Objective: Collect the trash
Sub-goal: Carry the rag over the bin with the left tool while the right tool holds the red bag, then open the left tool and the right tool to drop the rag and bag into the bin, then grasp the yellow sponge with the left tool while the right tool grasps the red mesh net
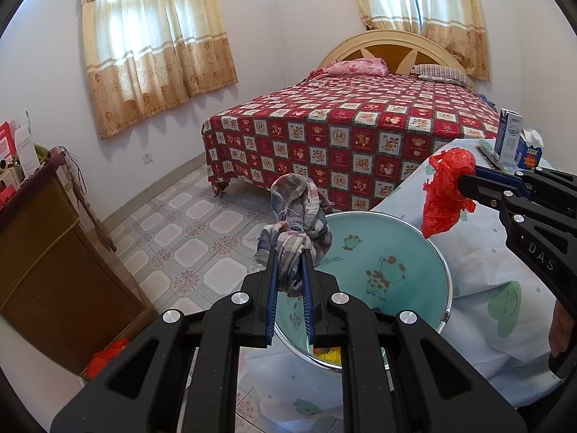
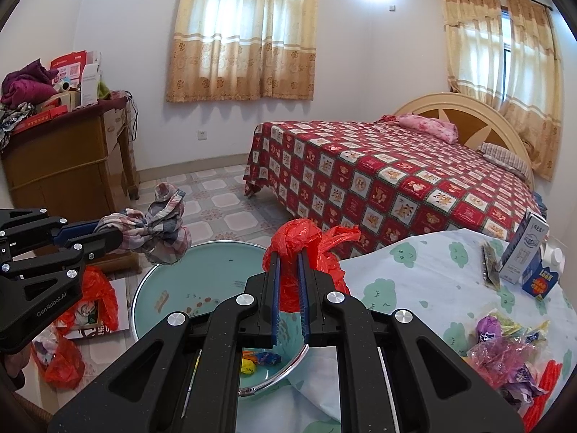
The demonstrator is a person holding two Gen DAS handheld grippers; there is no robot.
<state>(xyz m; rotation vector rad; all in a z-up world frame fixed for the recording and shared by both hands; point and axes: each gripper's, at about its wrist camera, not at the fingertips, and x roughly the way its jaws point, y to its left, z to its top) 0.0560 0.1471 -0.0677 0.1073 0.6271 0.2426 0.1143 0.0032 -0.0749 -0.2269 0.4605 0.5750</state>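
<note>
My left gripper (image 1: 290,252) is shut on a crumpled plaid cloth (image 1: 299,213) and holds it above the rim of a teal cartoon-printed basin (image 1: 404,252). My right gripper (image 2: 288,256) is shut on a crumpled red plastic bag (image 2: 299,238) and holds it over the same basin (image 2: 216,274). The right gripper and bag show at the right of the left wrist view (image 1: 447,191). The left gripper and cloth show at the left of the right wrist view (image 2: 151,227). Small colourful wrappers (image 2: 259,359) lie in the basin.
A table with a pale blue printed cloth (image 2: 432,288) holds milk cartons (image 2: 530,256) and more wrappers (image 2: 505,353). Red bags and a box (image 2: 86,306) lie on the tiled floor. A bed (image 2: 378,180) and a wooden cabinet (image 2: 68,158) stand behind.
</note>
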